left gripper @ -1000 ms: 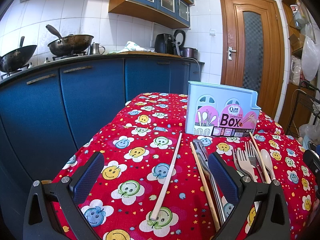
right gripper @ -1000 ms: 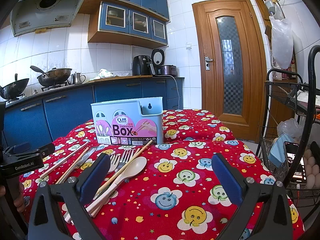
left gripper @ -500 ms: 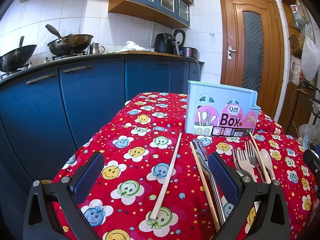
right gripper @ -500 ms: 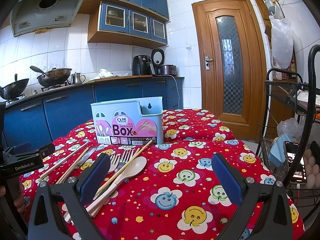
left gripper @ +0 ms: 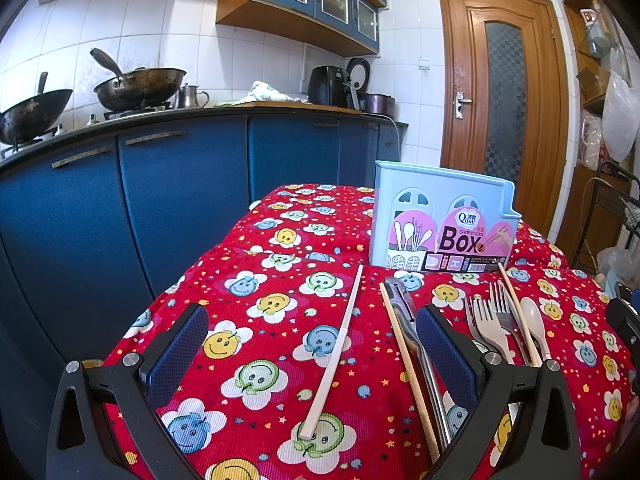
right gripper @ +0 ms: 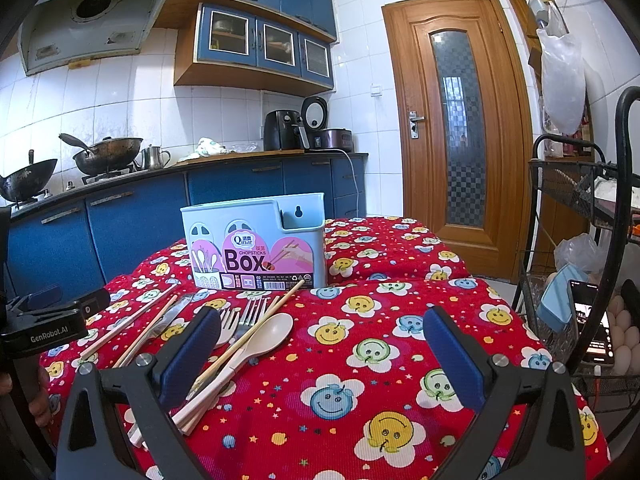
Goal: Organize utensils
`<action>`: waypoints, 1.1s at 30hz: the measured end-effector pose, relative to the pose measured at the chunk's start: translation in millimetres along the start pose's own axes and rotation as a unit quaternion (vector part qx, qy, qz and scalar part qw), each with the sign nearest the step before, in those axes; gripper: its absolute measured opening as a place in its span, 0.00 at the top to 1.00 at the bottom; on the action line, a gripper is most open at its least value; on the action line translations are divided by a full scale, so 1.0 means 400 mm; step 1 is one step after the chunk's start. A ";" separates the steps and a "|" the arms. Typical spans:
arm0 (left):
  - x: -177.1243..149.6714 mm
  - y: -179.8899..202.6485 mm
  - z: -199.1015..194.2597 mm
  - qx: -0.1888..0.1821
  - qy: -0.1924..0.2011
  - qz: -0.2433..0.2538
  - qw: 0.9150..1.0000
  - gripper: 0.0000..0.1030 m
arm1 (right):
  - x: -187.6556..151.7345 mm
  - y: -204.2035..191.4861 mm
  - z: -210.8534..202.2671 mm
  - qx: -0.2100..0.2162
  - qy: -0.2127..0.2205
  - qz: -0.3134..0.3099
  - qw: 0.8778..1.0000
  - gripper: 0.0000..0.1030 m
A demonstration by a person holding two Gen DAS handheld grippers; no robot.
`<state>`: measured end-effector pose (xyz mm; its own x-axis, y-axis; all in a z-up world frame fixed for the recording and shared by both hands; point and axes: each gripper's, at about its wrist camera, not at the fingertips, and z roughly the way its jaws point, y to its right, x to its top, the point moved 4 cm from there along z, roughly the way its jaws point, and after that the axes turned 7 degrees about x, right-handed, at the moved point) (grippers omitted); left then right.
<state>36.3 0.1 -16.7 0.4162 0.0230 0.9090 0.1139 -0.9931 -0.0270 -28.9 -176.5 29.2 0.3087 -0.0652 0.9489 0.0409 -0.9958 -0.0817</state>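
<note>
Nearest the cameras, both tools hover low over the table (right gripper: 400, 360), which is draped in a red cloth printed with smiley flowers. The left gripper (left gripper: 312, 344) has its jaws spread wide and grips nothing; a pale chopstick (left gripper: 336, 350) lies on the cloth in the gap between them. The right gripper (right gripper: 320, 344) is likewise spread wide and empty, with bare cloth between its blue pads.

Judged from how things lie, the sorting has not begun: every utensil visible rests flat on the cloth, and nothing can be seen standing up out of the holder. All of the placing is left to do.

Counting outward from the left gripper, there are what look like three chopsticks: the pale one, a tan wooden chopstick (left gripper: 404, 376) just beside it, and a third wooden chopstick (right gripper: 256, 330) lying slantwise across the forks. A fourth may be hidden under the pile; that cannot be told. Next to the tan chopstick lies one grey metal utensil (left gripper: 404, 312), whose kind is unclear. Further right sit a beige plastic fork (left gripper: 482, 324) and a metal fork (left gripper: 500, 304), so two forks, then one beige plastic spoon (right gripper: 270, 334) touching the slanted chopstick.

Beyond the utensils, near the far end of the cloth, stands the single light-blue plastic chopstick box with a pink label (right gripper: 256, 240), upright and apparently empty, though its inside is not shown
</note>
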 end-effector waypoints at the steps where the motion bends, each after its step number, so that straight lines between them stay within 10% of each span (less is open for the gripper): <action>1: 0.000 0.000 0.000 0.000 0.000 0.000 1.000 0.00 | 0.000 -0.001 0.000 0.000 0.000 0.000 1.000 0.00; 19: 0.027 -0.010 0.034 -0.031 -0.058 0.006 0.998 0.00 | 0.012 -0.011 0.057 0.012 -0.096 0.003 0.995 0.00; 33: 0.052 -0.012 0.141 -0.039 -0.206 0.093 0.973 0.06 | -0.002 -0.010 0.171 0.065 -0.306 0.085 0.946 0.21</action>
<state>95.1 11.8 -21.2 0.7511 -0.1303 0.6472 -0.0608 -0.9898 -0.1287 35.7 -168.0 7.8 0.8123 -0.1355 0.5673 0.0444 -0.9555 -0.2917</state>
